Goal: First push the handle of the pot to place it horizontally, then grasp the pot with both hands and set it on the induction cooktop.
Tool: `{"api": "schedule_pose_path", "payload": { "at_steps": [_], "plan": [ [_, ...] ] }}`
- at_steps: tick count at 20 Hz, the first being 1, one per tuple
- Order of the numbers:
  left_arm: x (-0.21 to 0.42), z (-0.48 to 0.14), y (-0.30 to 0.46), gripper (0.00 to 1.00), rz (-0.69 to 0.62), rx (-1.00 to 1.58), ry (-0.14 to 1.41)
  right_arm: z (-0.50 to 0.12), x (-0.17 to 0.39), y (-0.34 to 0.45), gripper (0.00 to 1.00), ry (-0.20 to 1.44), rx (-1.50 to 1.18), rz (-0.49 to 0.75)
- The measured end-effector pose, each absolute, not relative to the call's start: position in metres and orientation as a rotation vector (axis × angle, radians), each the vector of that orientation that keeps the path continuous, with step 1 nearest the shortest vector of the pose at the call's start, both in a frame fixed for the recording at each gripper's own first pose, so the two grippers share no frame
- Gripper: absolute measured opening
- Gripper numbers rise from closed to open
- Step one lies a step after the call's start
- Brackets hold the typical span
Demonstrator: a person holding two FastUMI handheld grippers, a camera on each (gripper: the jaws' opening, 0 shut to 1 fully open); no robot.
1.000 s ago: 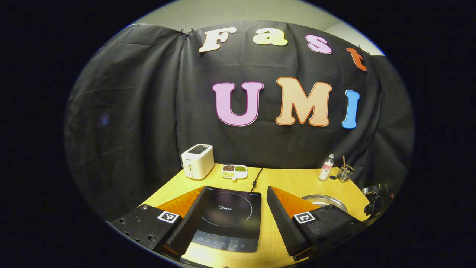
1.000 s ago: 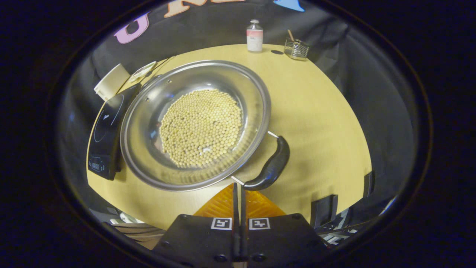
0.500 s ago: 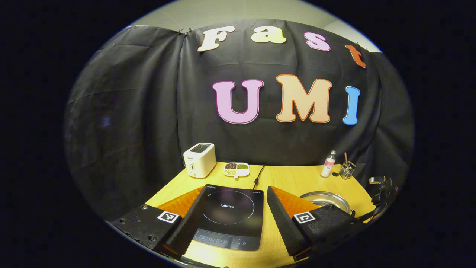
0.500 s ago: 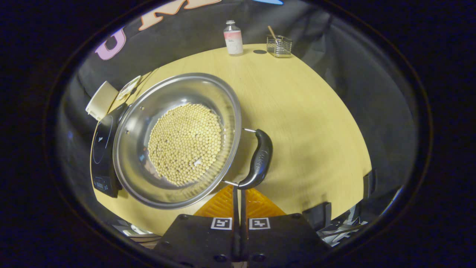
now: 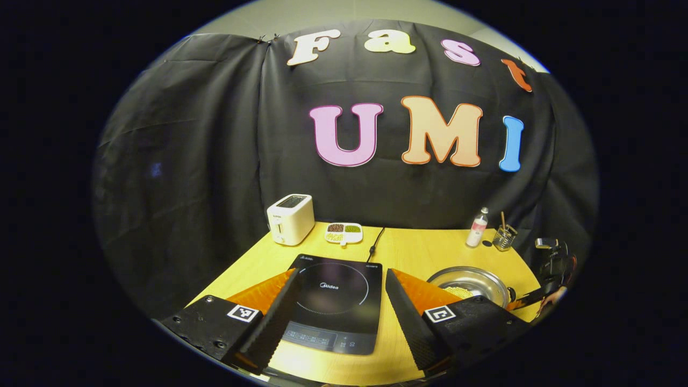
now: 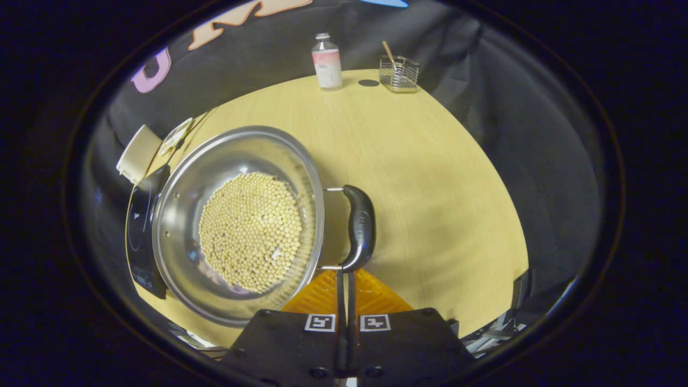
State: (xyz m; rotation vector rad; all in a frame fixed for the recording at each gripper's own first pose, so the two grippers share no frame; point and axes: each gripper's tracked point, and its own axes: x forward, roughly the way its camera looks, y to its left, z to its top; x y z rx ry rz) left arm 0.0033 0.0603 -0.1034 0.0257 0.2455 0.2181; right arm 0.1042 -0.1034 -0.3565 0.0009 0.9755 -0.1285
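A steel pot (image 6: 177, 215) holding several pale beans sits on the yellow table, and it lies farther off at the right in the left gripper view (image 5: 486, 279). Its black side handle (image 6: 359, 226) points toward the right gripper. The right gripper (image 6: 344, 273) is shut with nothing between its fingers, and its tips touch the handle's near end. The black induction cooktop (image 5: 336, 301) lies left of the pot (image 6: 141, 226). Over the cooktop's near edge my left gripper (image 5: 338, 309) stands open, empty. The other gripper (image 5: 551, 269) shows beyond the pot.
At the table's back stand a white toaster (image 5: 291, 218), a small divided dish of beans (image 5: 344, 233), a bottle (image 6: 327, 60) and a wire holder with a stick (image 6: 399, 72). A black cord (image 5: 374, 248) runs behind the cooktop. Bare table (image 6: 430, 177) lies right of the pot.
The pot has turned under the shut right gripper's push, its handle swinging round to stand straight ahead of the gripper. The left gripper has risen a little and stays open.
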Motion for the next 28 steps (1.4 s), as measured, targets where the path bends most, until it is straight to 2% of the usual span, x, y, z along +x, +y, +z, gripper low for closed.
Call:
{"api": "schedule_pose_path", "payload": {
  "at_steps": [1, 2, 8, 9, 13, 14, 18, 19, 21, 25, 26, 27, 28],
  "plan": [
    [0.003, -0.107, 0.059, 0.99, 0.219, 0.026, 0.258, -0.356, 0.107, -0.104, 0.02, 0.974, 0.0, -0.128],
    [0.003, -0.112, 0.058, 0.96, 0.22, 0.025, 0.271, -0.355, 0.111, -0.105, 0.02, 0.973, -0.002, -0.128],
    [0.012, -0.126, 0.046, 0.96, 0.224, -0.006, 0.309, -0.352, 0.129, -0.109, 0.03, 0.963, 0.008, -0.123],
    [0.014, -0.128, 0.043, 0.96, 0.223, -0.01, 0.316, -0.353, 0.13, -0.109, 0.0, 0.965, 0.013, -0.124],
    [0.021, -0.139, 0.033, 0.96, 0.217, -0.015, 0.348, -0.356, 0.124, -0.116, 0.02, 1.005, 0.013, -0.117],
    [0.024, -0.143, 0.03, 0.97, 0.21, -0.017, 0.356, -0.357, 0.122, -0.12, 0.0, 1.004, 0.007, -0.108],
    [0.034, -0.167, 0.022, 0.96, 0.198, -0.022, 0.434, -0.351, 0.113, -0.147, 0.77, 1.025, 0.028, -0.121],
    [0.038, -0.173, 0.02, 0.97, 0.193, -0.029, 0.451, -0.348, 0.111, -0.149, 0.81, 1.027, 0.059, -0.115],
    [0.045, -0.183, 0.014, 0.97, 0.179, -0.054, 0.484, -0.34, 0.109, -0.151, 0.94, 1.026, 0.123, -0.098],
    [0.057, -0.206, 0.005, 0.97, 0.155, -0.085, 0.582, -0.324, 0.113, -0.152, 0.94, 1.026, 0.142, -0.068],
    [0.06, -0.211, 0.003, 0.97, 0.143, -0.083, 0.606, -0.32, 0.116, -0.151, 0.98, 1.026, 0.141, -0.054],
    [0.064, -0.216, 0.001, 0.97, 0.122, -0.083, 0.636, -0.317, 0.12, -0.149, 0.94, 1.025, 0.143, -0.041],
    [0.068, -0.221, -0.004, 0.96, 0.098, -0.091, 0.663, -0.312, 0.125, -0.146, 0.94, 1.025, 0.152, -0.024]
  ]
}}
